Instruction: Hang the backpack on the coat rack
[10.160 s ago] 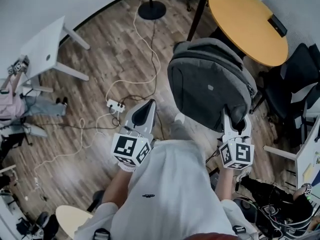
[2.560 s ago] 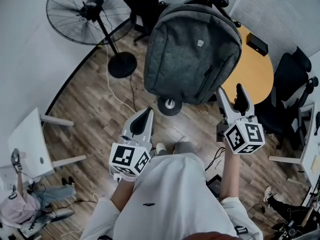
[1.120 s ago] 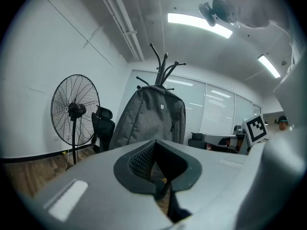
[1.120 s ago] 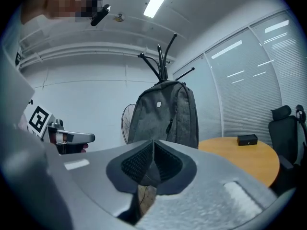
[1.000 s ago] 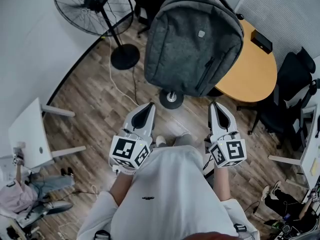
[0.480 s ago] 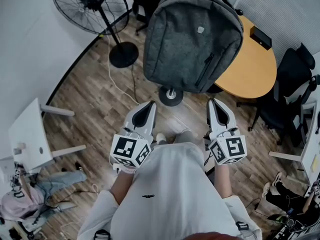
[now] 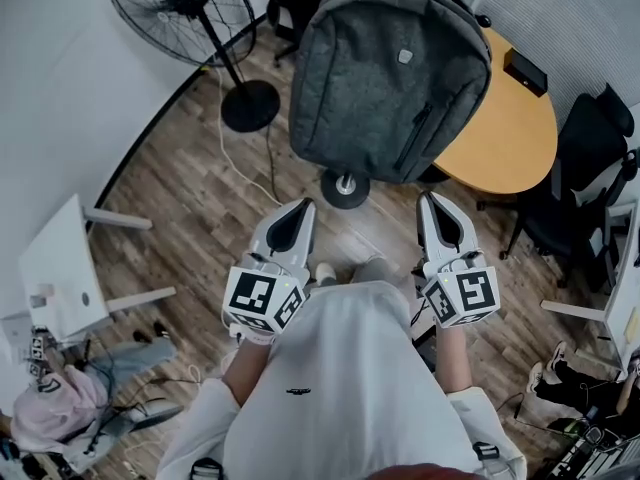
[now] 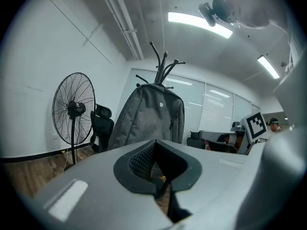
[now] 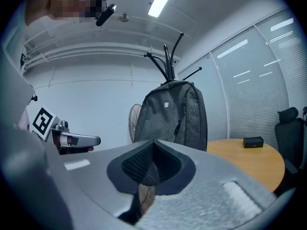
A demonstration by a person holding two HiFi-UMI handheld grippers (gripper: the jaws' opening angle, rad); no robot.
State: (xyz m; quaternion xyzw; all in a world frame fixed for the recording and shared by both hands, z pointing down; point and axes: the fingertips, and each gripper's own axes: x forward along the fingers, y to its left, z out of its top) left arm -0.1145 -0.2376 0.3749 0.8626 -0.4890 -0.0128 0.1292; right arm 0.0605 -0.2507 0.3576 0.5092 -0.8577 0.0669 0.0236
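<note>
The grey backpack point(image 7: 390, 78) hangs upright from the top hooks of the black coat rack point(image 8: 163, 63), whose wheeled base point(image 7: 345, 188) shows beneath it. No gripper touches it. My left gripper point(image 7: 303, 206) and right gripper point(image 7: 432, 200) are side by side close to my body, short of the backpack, both pointing at it, both shut and empty. In the left gripper view the backpack point(image 8: 146, 116) stands ahead beyond the shut gripper point(image 8: 154, 143). The right gripper view shows the backpack point(image 9: 170, 114) under the rack's prongs point(image 9: 170, 56), past the shut gripper point(image 9: 153, 142).
A standing fan point(image 7: 170, 8) is left of the rack. A round orange table point(image 7: 510, 118) with a small black box point(image 7: 525, 71) stands right of it, with black office chairs point(image 7: 590, 168) beyond. A white table point(image 7: 55, 268) is at the left, and a cable point(image 7: 255, 163) trails across the wood floor.
Ten seconds ago the right gripper held the backpack low; then it hung on the rack and the right gripper drew back beside the left. Over the last second almost nothing moved.
</note>
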